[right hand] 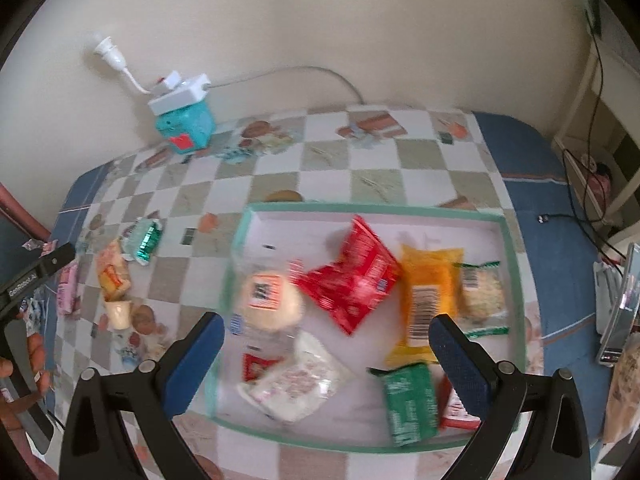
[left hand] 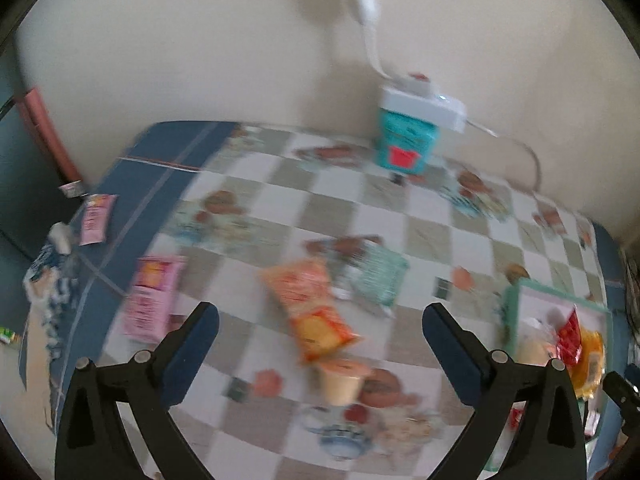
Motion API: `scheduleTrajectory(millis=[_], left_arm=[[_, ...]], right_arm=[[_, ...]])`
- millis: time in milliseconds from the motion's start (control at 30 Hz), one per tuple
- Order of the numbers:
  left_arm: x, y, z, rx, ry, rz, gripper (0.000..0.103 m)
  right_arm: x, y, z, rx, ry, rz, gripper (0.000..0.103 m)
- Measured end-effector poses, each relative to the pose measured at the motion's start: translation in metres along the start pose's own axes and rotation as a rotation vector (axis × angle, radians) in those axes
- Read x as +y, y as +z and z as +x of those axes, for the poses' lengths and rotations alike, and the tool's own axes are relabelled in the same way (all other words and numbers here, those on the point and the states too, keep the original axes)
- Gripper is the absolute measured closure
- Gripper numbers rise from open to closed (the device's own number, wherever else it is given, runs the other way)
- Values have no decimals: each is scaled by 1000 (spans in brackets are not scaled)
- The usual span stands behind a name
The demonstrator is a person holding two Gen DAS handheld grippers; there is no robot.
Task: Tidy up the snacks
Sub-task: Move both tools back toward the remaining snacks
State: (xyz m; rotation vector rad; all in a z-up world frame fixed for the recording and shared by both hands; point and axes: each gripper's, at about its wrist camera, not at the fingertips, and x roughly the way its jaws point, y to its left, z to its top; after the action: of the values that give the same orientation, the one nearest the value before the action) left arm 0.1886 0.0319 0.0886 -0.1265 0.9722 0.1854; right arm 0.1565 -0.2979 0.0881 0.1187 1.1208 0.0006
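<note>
My right gripper (right hand: pixel 326 338) hangs open and empty over a green-rimmed tray (right hand: pixel 514 264) that holds several snacks: a red bag (right hand: pixel 352 280), an orange packet (right hand: pixel 430 292), a round bun (right hand: pixel 270 296), a white packet (right hand: pixel 298 380) and a green packet (right hand: pixel 408 400). My left gripper (left hand: pixel 320 330) is open with nothing between its fingers, above loose snacks on the checked tablecloth: an orange bag (left hand: pixel 310 304), a teal packet (left hand: pixel 378 278), a small cup (left hand: pixel 342 380) and a pink packet (left hand: pixel 152 298). The tray's corner (left hand: pixel 516 308) shows at the right of the left wrist view.
A teal box (left hand: pixel 406 140) with a white power strip (left hand: pixel 424 106) on top stands by the back wall, its cable trailing along the wall. A smaller pink packet (left hand: pixel 96 218) lies at the table's left edge. A hand (right hand: pixel 36 356) holds the left gripper's handle. Cables hang at the right.
</note>
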Motion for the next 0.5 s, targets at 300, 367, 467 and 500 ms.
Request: scheduleTrajectory(millis=[300,367,467,500], left_arm=[[92,1,-11,-28,74,-169,1],[109,0,-12,-30,77,-200,1],[128,-3,-12,-31,72,-237,1],[131,-3,-11,-30,76,-244,1]], right_arm=[[67,6,-3,-79,73,-52,0],[83,7,1,-68,90,-81,0],[104,5,7,-62,72,-100,0],[113,5,13,-35,41,-102,0]])
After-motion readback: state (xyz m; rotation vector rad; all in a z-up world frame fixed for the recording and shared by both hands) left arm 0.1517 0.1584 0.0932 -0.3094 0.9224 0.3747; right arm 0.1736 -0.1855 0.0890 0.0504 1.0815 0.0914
